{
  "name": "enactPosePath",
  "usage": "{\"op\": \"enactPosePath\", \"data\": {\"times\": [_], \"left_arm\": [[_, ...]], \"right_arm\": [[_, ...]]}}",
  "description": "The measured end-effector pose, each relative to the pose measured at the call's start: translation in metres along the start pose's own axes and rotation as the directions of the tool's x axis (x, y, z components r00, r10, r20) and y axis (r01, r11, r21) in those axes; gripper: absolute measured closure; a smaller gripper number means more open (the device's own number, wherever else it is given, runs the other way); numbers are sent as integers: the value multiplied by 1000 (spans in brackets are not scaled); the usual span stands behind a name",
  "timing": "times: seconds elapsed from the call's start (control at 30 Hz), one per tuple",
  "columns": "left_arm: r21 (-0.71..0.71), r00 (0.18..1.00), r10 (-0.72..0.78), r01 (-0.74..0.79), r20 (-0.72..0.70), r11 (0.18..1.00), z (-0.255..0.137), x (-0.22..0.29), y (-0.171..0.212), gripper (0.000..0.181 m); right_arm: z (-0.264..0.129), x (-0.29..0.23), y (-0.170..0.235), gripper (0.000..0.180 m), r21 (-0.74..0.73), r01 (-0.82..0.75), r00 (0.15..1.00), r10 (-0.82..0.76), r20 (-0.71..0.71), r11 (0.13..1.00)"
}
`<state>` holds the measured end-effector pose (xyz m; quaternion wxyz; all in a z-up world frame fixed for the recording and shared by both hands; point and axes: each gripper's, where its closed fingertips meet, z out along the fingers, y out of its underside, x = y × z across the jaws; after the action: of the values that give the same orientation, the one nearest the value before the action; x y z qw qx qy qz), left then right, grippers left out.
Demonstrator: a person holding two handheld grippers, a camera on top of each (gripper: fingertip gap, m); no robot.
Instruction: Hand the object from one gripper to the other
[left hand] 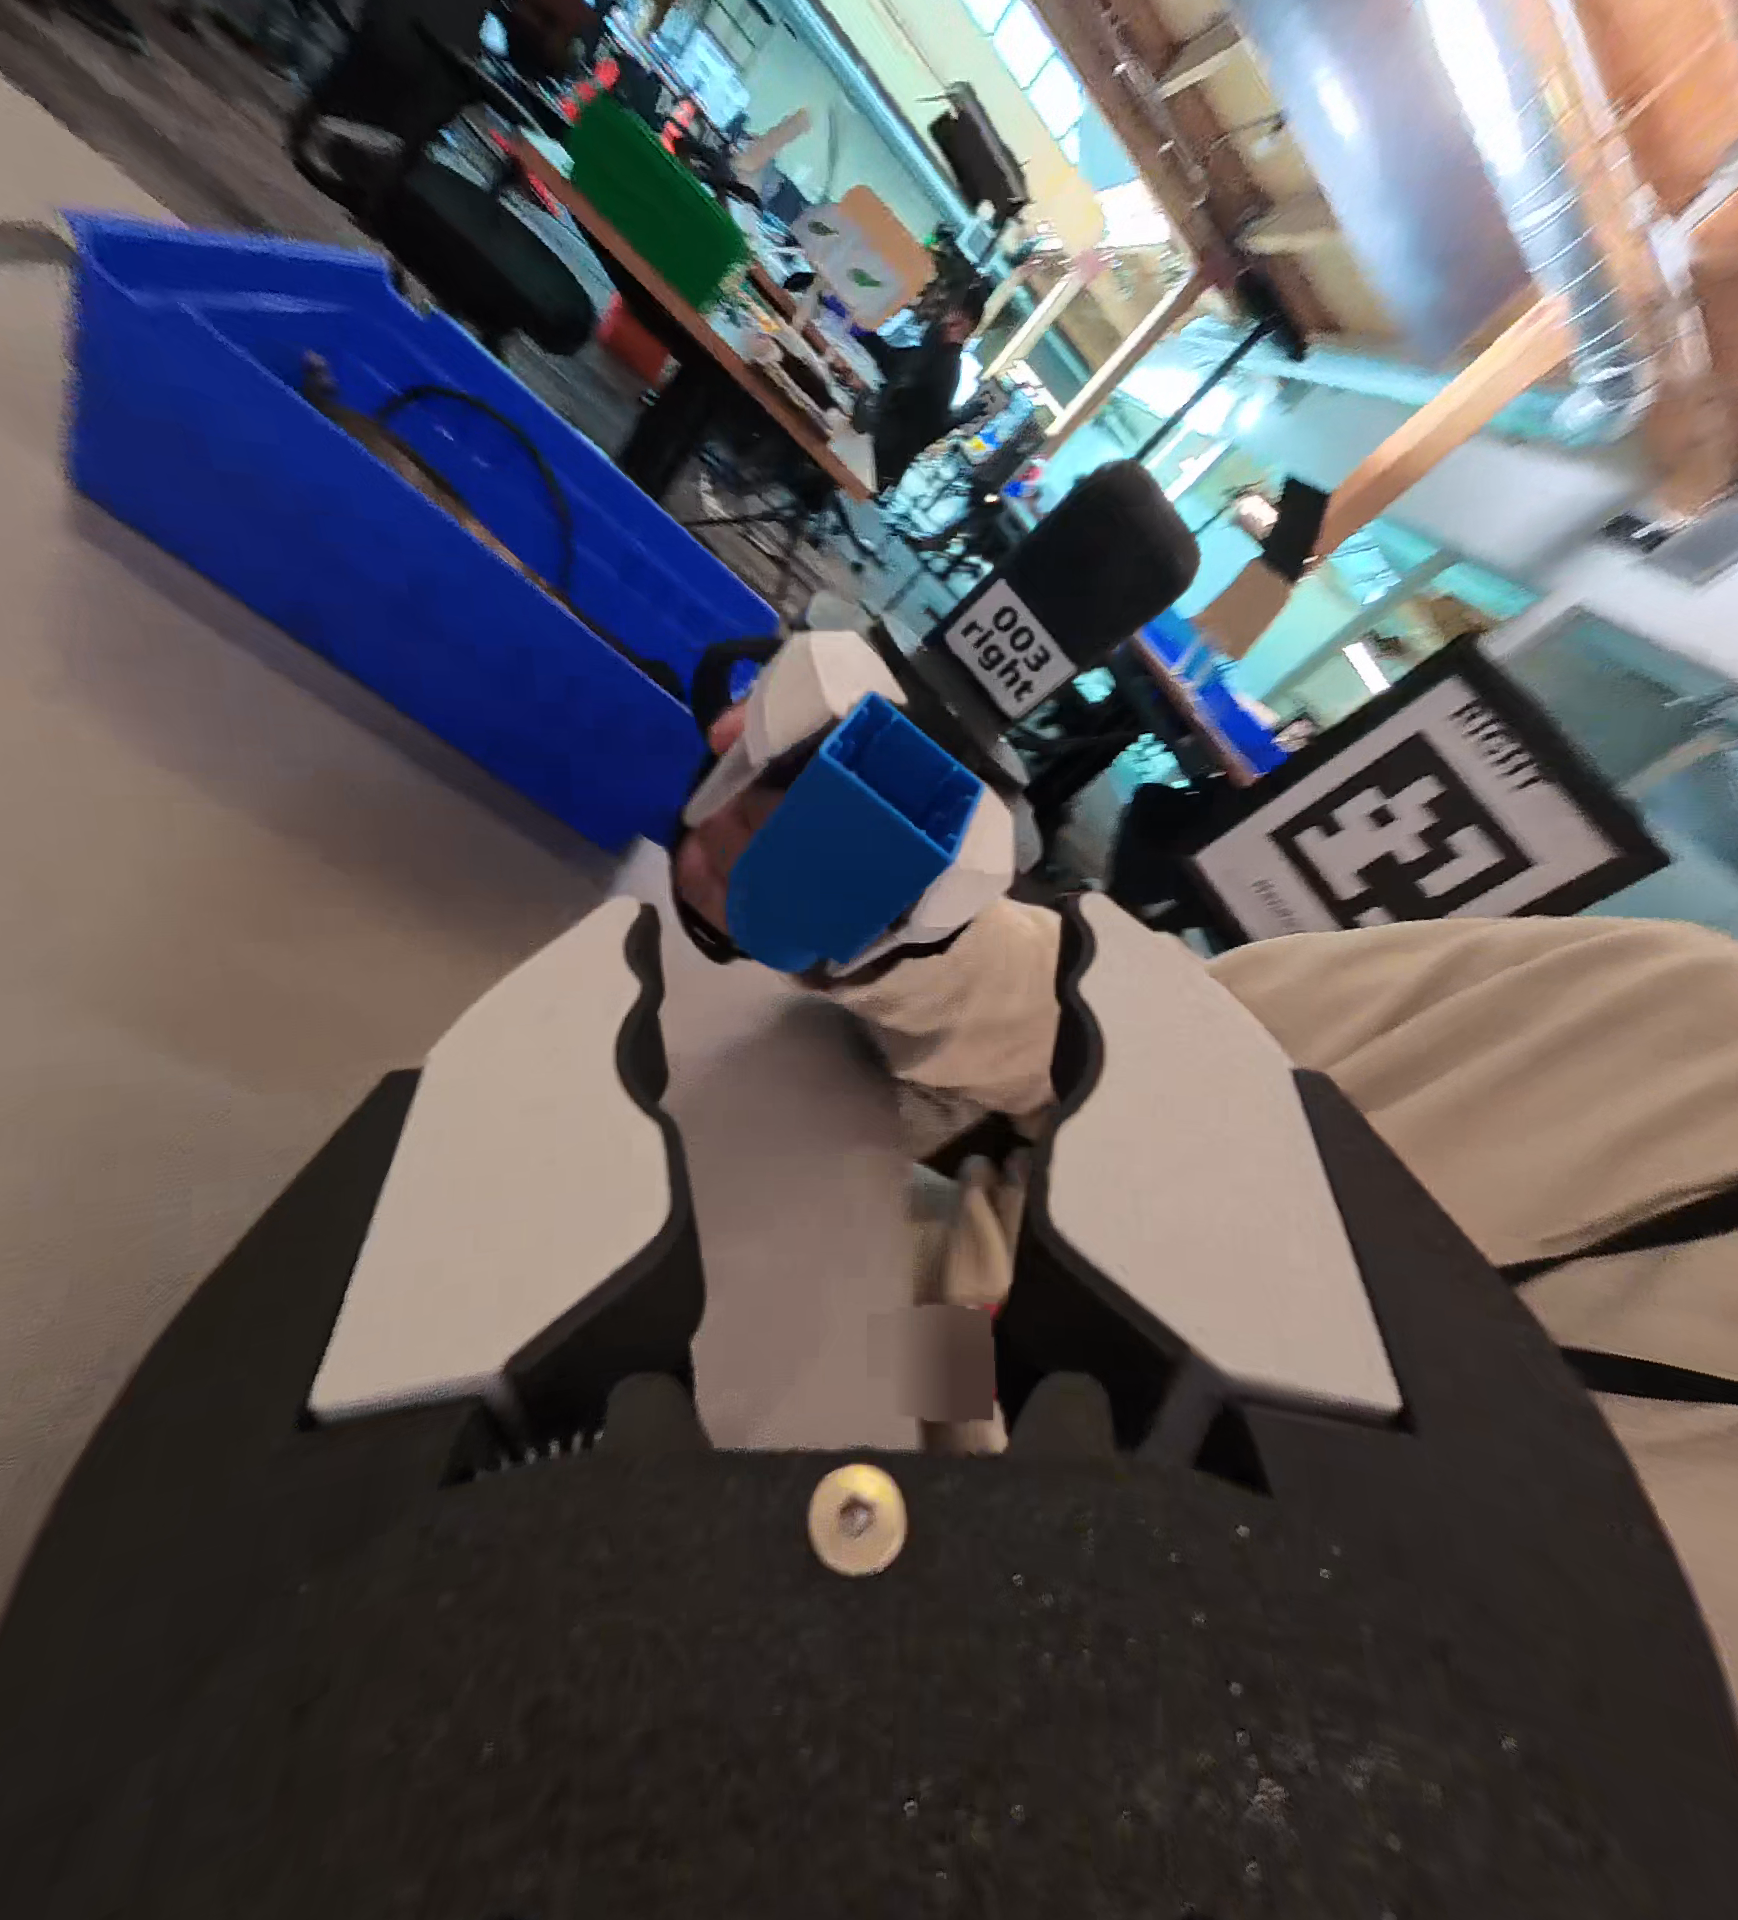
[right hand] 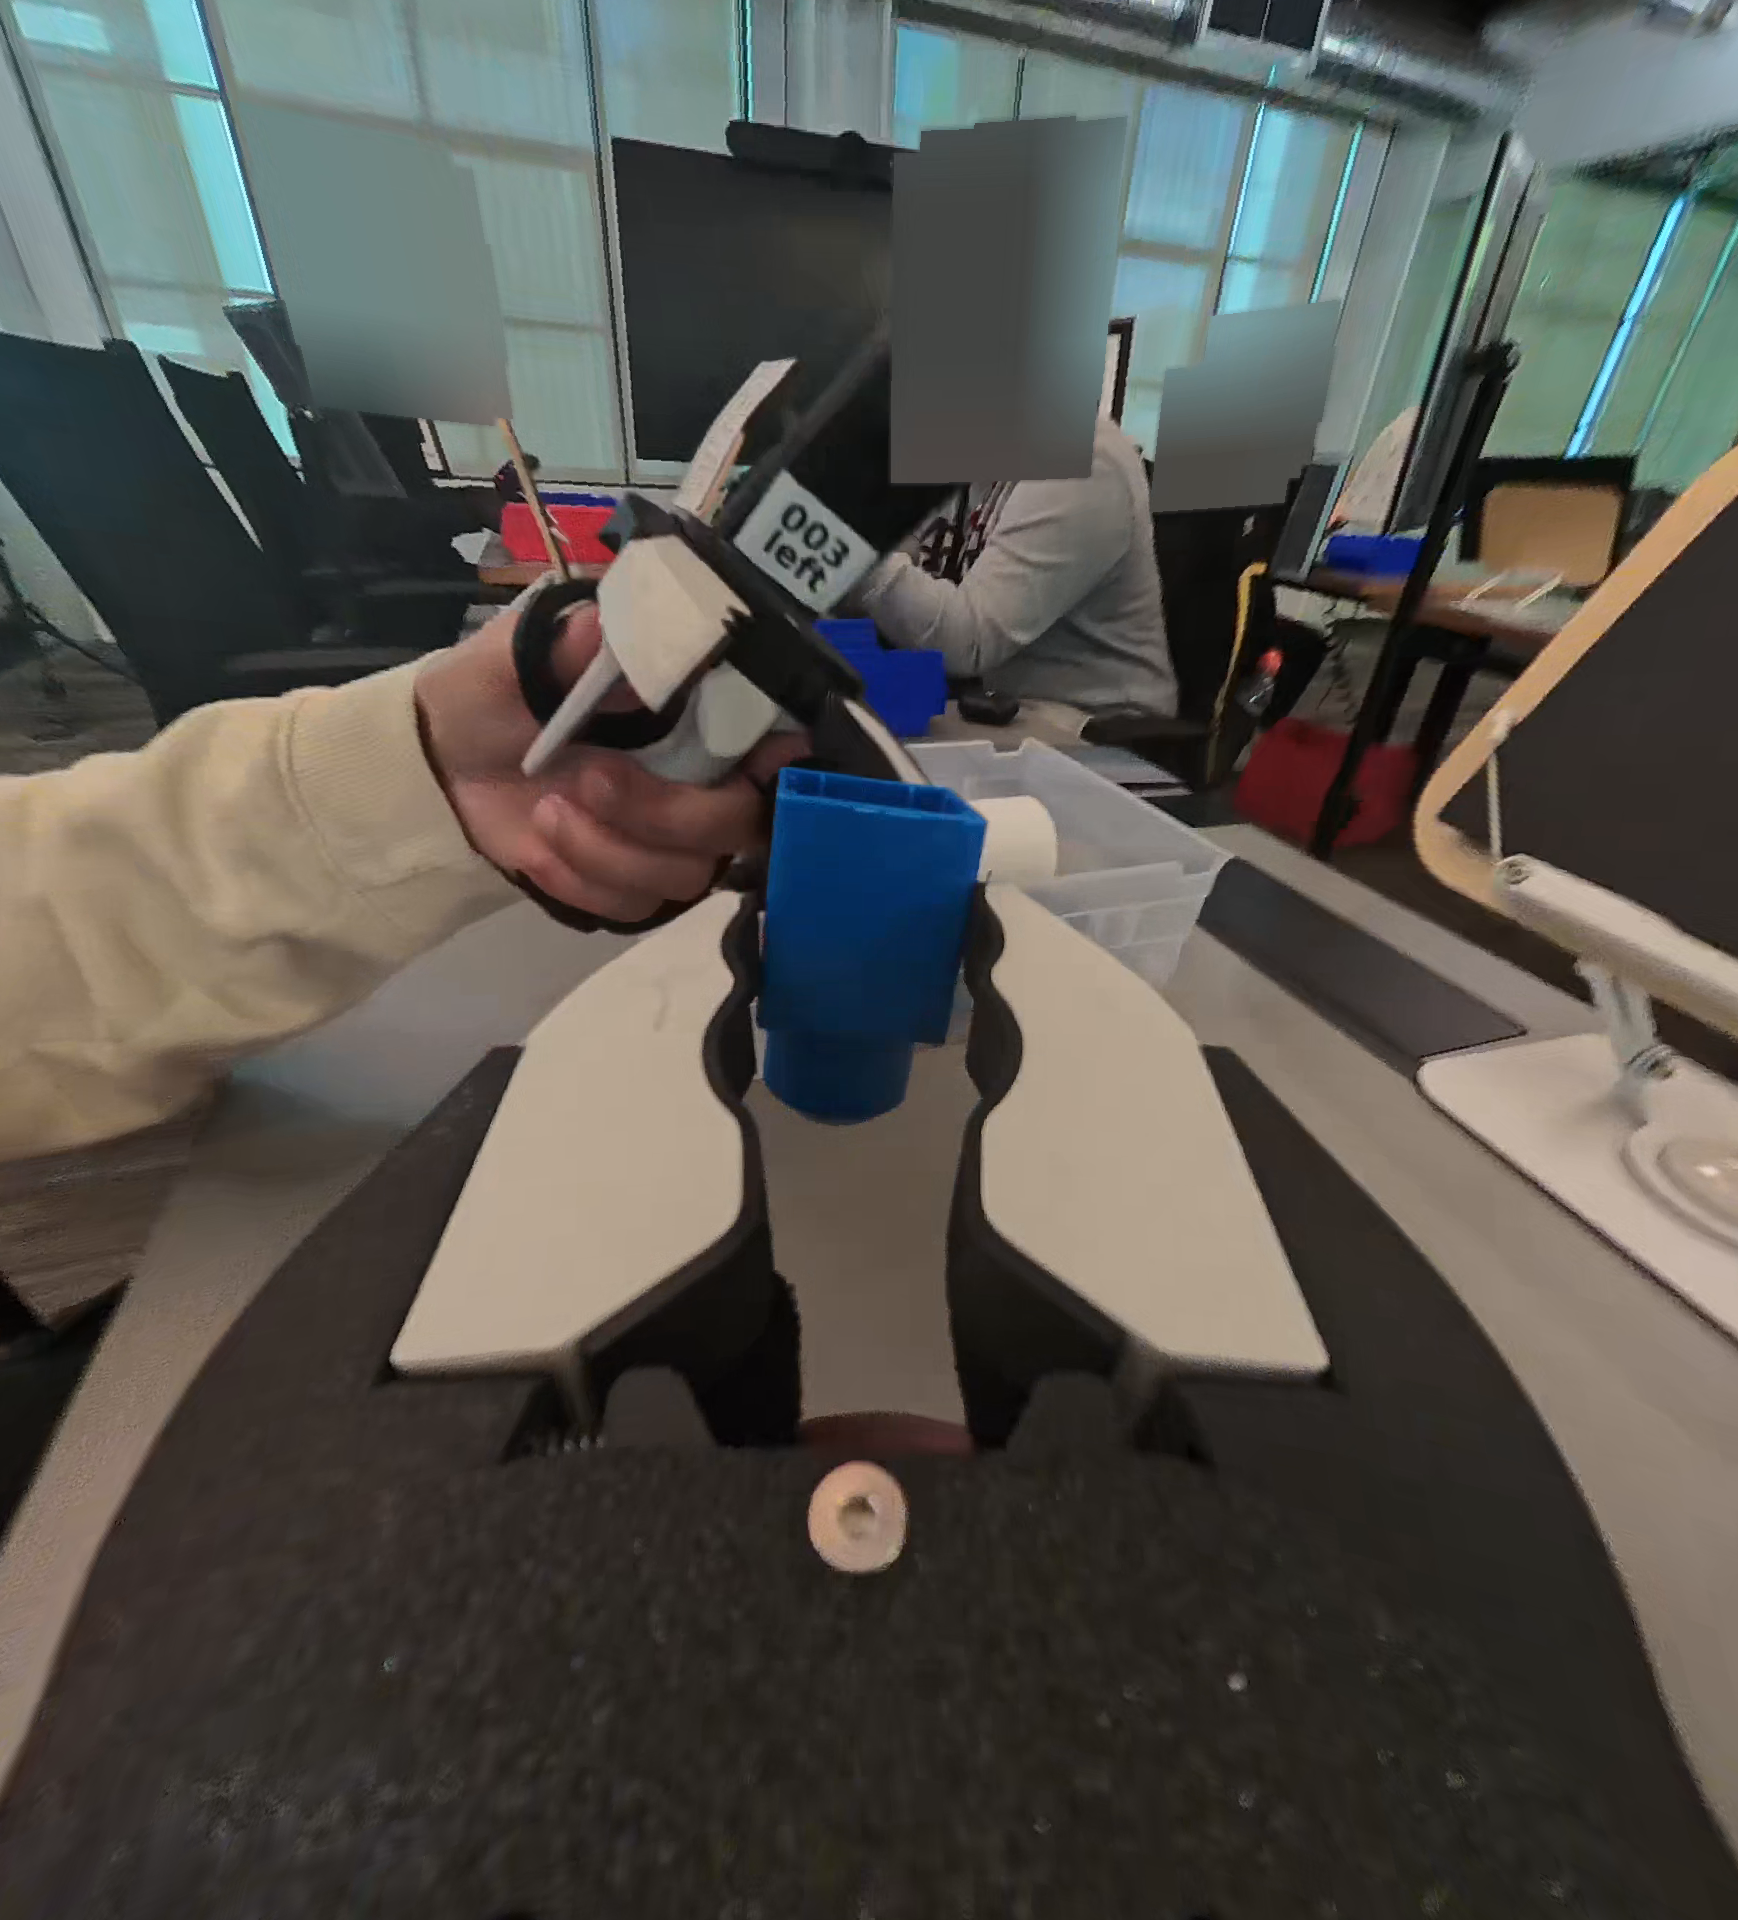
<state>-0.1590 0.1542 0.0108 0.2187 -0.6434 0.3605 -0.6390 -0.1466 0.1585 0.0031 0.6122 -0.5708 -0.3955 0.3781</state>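
Between the right claw's [right hand: 860,961] closed fingers, blue square-bodied plastic piece [right hand: 865,925] with round stub, left claw [left hand: 854,935] spread empty.

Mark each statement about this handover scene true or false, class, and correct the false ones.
1. The right gripper is shut on the blue plastic part. True.
2. The left gripper grips the part too. False: its fingers stand open and empty, with the part ahead of their tips.
3. The blue bin sits on the table. True.
4. The blue part is red. False: it is blue.
5. The part's hollow square end faces up in the right wrist view. True.
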Motion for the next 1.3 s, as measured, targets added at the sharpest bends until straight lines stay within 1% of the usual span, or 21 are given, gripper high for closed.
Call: {"op": "enactPosePath", "data": {"times": [0.07,0.13,0.17,0.27,0.37,0.43,0.47,0.5,0.57,0.67,0.73,0.8,0.87,0.9,0.93,0.97,1.0,1.03,1.07,1.17,1.3], "left_arm": [[-15,995,-100,100,3,995,3,-9,6,110],[8,984,-161,161,73,987,2,-23,6,124],[19,981,-169,168,94,986,0,-26,5,134],[-36,977,-122,131,175,991,1,-31,10,141],[-96,962,-78,106,262,990,3,-38,18,140],[-130,955,-37,79,295,988,4,-41,22,158],[-150,959,-12,57,283,987,5,-38,24,175],[-171,954,12,41,299,984,6,-39,26,178],[-211,932,66,12,356,977,4,-44,28,179],[-253,909,133,-32,394,967,0,-45,29,180],[-225,885,161,-65,437,972,-7,-50,20,180],[-196,839,219,-137,499,971,-18,-56,8,180],[-147,781,298,-261,549,954,-27,-57,-8,180],[-119,752,332,-324,569,939,-30,-56,-16,180],[-89,726,350,-373,592,924,-32,-55,-23,180],[-62,707,350,-399,615,915,-34,-54,-28,180],[-38,696,342,-413,631,910,-35,-55,-31,180],[-18,692,338,-426,637,905,-34,-54,-33,180],[-4,688,337,-437,643,900,-32,-53,-34,180],[-13,663,343,-449,665,894,-24,-55,-30,180],[-24,673,357,-450,648,893,-4,-55,-22,180]], "right_arm": [[-1,5,6,142,-45,93,994,-96,-59,995],[-1,16,19,142,-188,257,948,-285,-142,948],[-1,18,26,142,-270,337,910,-386,-150,902],[1,18,36,142,-436,506,786,-606,-123,744],[8,7,31,142,-440,557,747,-657,-106,704],[12,-2,33,142,-447,582,736,-673,-64,679],[13,-3,35,142,-468,600,714,-698,-51,649],[14,-3,37,142,-486,614,697,-716,-38,623],[15,-1,41,142,-508,597,700,-713,-48,621],[15,1,42,143,-470,544,756,-649,-83,695],[11,5,38,144,-433,485,798,-587,-137,760],[6,15,33,138,-396,381,849,-486,-209,836],[2,30,27,127,-340,188,899,-300,-318,922],[3,35,23,117,-284,67,917,-172,-360,956],[3,38,21,115,-215,-64,915,-28,-403,975],[6,38,20,113,-141,-188,901,113,-419,972],[11,35,18,102,-65,-276,887,228,-403,959],[14,34,18,97,-7,-326,865,295,-406,945],[15,33,18,97,19,-334,851,310,-424,943],[11,39,17,99,53,-254,821,244,-516,966],[9,42,19,101,68,-264,809,259,-528,962]]}}
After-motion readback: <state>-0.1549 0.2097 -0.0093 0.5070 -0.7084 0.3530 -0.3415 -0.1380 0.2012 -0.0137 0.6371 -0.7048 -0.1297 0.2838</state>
